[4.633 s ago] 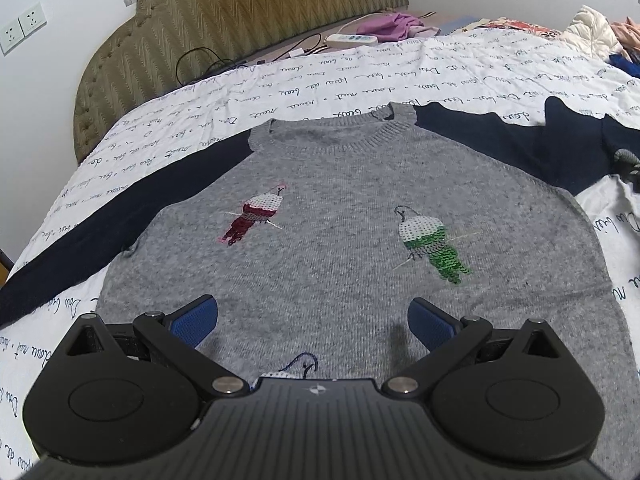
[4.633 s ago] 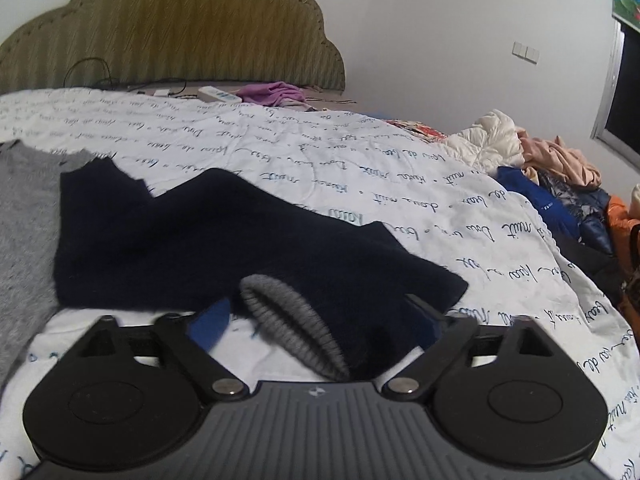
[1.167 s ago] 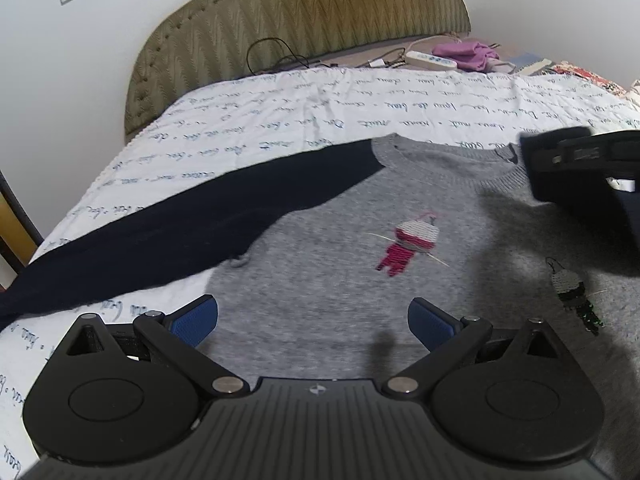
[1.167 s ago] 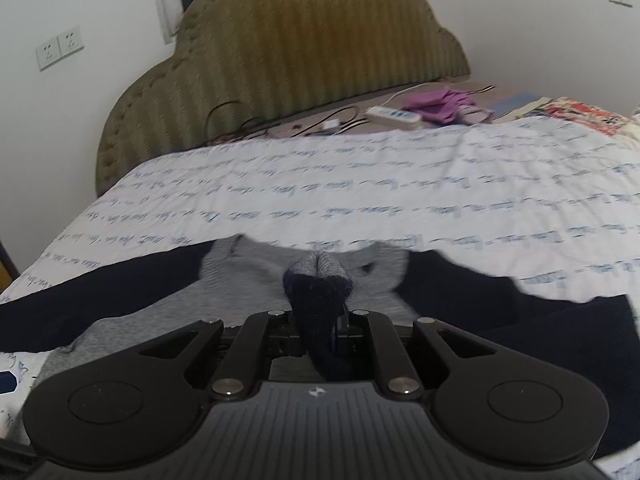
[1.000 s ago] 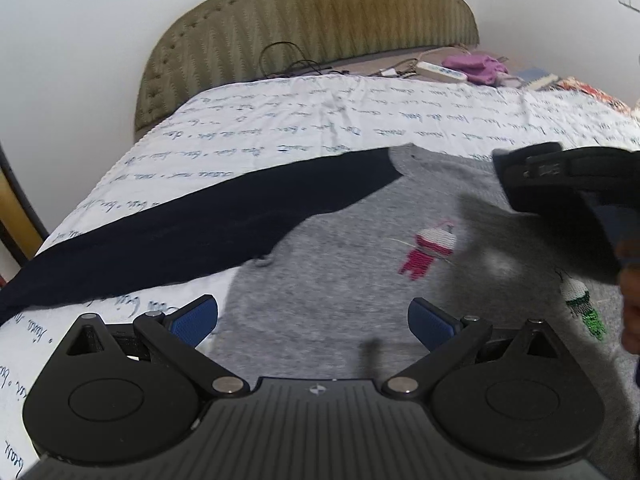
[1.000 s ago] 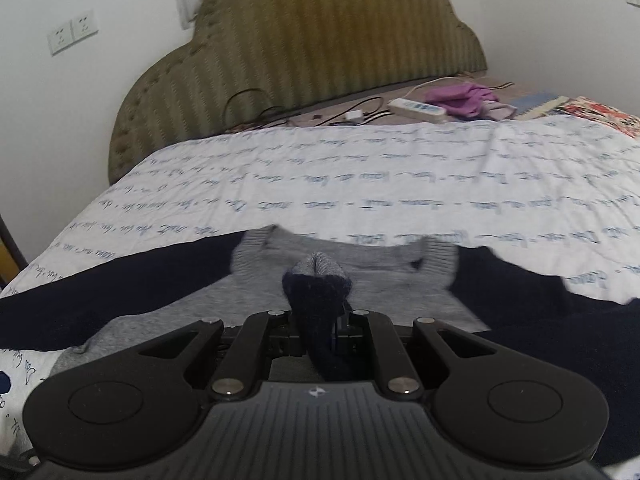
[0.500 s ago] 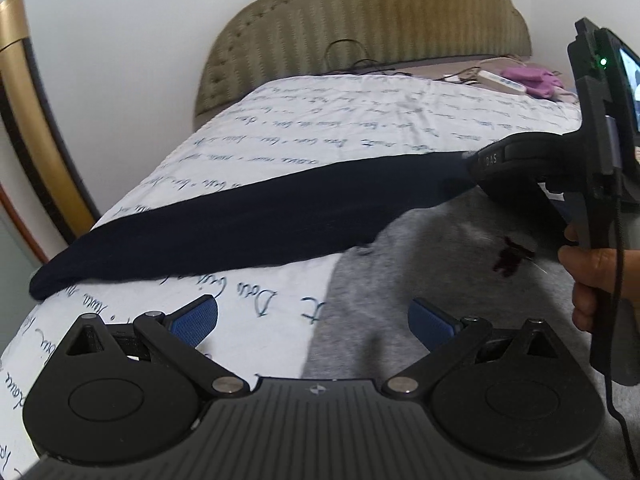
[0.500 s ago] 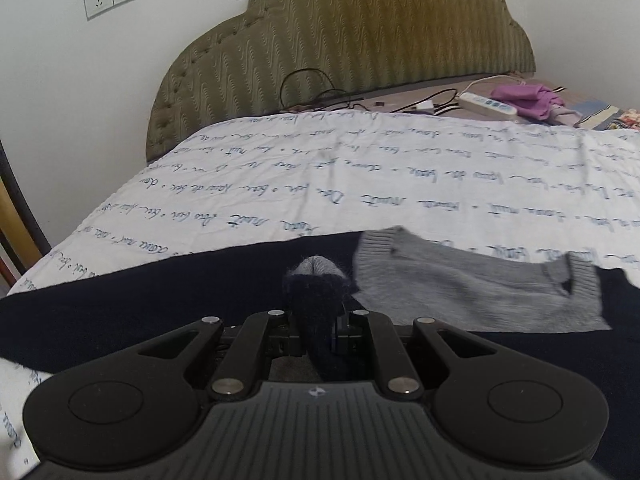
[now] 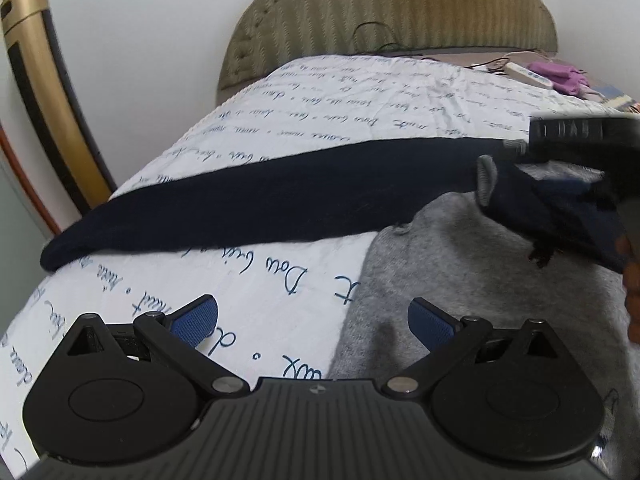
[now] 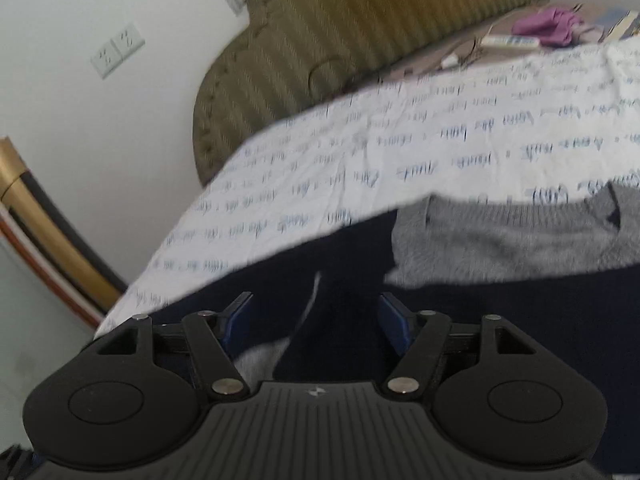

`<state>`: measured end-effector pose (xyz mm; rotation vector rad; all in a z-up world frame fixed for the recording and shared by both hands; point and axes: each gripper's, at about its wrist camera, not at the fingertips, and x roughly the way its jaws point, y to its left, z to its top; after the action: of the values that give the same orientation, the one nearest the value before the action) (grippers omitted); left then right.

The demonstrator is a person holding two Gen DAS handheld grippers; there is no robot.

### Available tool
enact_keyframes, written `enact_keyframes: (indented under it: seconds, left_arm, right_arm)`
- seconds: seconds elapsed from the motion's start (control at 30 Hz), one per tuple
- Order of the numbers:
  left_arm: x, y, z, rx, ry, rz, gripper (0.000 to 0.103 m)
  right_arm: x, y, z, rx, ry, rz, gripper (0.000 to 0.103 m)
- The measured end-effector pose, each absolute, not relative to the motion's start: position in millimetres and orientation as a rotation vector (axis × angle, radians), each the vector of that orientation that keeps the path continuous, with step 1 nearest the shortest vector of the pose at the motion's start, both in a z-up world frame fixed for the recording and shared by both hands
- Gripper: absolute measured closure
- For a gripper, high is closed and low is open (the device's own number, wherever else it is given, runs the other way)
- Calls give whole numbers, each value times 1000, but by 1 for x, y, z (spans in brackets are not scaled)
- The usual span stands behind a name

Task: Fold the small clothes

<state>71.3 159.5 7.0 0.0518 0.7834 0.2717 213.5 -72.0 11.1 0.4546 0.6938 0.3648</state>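
Observation:
A small grey sweater (image 9: 460, 272) with navy sleeves lies flat on the bed. Its left navy sleeve (image 9: 248, 204) stretches out toward the bed's left edge. The right sleeve with a grey cuff (image 9: 486, 178) is folded across the chest. My left gripper (image 9: 312, 318) is open and empty, low over the sheet at the sweater's left side. My right gripper (image 10: 316, 312) is open above the navy sleeve (image 10: 344, 264), with the grey cuff (image 10: 260, 360) loose between its fingers; it also shows in the left wrist view (image 9: 580, 136). The grey collar (image 10: 520, 224) lies to its right.
The bed has a white sheet with blue script (image 9: 360, 112) and an olive padded headboard (image 9: 400, 12). A power strip (image 9: 528, 74) and purple cloth (image 9: 560, 76) lie near the headboard. A gold and black upright post (image 9: 36, 80) stands left of the bed.
My right gripper has carried the right sleeve across the sweater to the left and opened, letting go of the cuff. My left gripper has swung left toward the outstretched left sleeve.

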Motion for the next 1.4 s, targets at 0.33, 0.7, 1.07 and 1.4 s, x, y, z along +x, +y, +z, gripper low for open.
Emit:
enact_keyframes:
  seconds: [0.33,0.7,1.07,1.4]
  left_arm:
    - [75,198,17,10,755,383,0]
    - [70,384,-3,-782,678,490,8]
    - [72,465,-23,-1303,381,534,9]
    - [116,461,1,-1091,446,703,94]
  right_arm:
    - [208,-57,10,337,755,400,31]
    - [158,-71,41,232,657,433,30]
    - [123,-73,37,234,636,444,26]
    - [108,-97,24,260,657,401,26]
